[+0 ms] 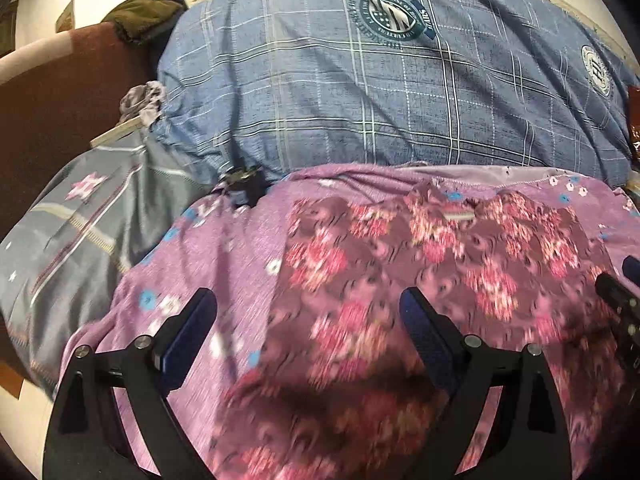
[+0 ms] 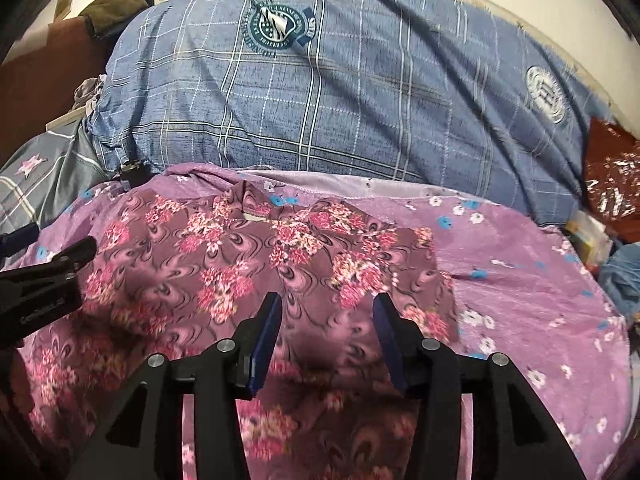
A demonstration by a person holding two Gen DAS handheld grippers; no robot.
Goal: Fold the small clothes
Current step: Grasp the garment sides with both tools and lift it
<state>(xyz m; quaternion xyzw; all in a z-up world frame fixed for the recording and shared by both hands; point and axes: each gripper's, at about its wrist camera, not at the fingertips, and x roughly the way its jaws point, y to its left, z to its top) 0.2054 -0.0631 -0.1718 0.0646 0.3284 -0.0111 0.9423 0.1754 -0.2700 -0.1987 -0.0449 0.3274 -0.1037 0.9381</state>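
A maroon garment with pink flower print [image 1: 400, 280] [image 2: 240, 264] lies spread on a purple flowered sheet [image 1: 224, 248] [image 2: 520, 280]; its neck label faces the far side. My left gripper [image 1: 308, 304] hovers over the garment's left part, its jaws wide apart and nothing between them. Over the garment's right part my right gripper [image 2: 327, 304] stands open, its blue pads clear of the cloth. Each gripper shows at the edge of the other's view: the right gripper [image 1: 618, 274] and the left gripper [image 2: 60, 238].
A big blue checked pillow [image 1: 360, 92] [image 2: 340, 100] lies behind the sheet. Grey star-patterned bedding [image 1: 80, 224] is at the left, with a small black object [image 1: 244, 186] near it. A brown upholstered edge [image 1: 60, 100] holds an olive cloth [image 1: 144, 12]. A red-brown packet [image 2: 612, 176] sits at the right.
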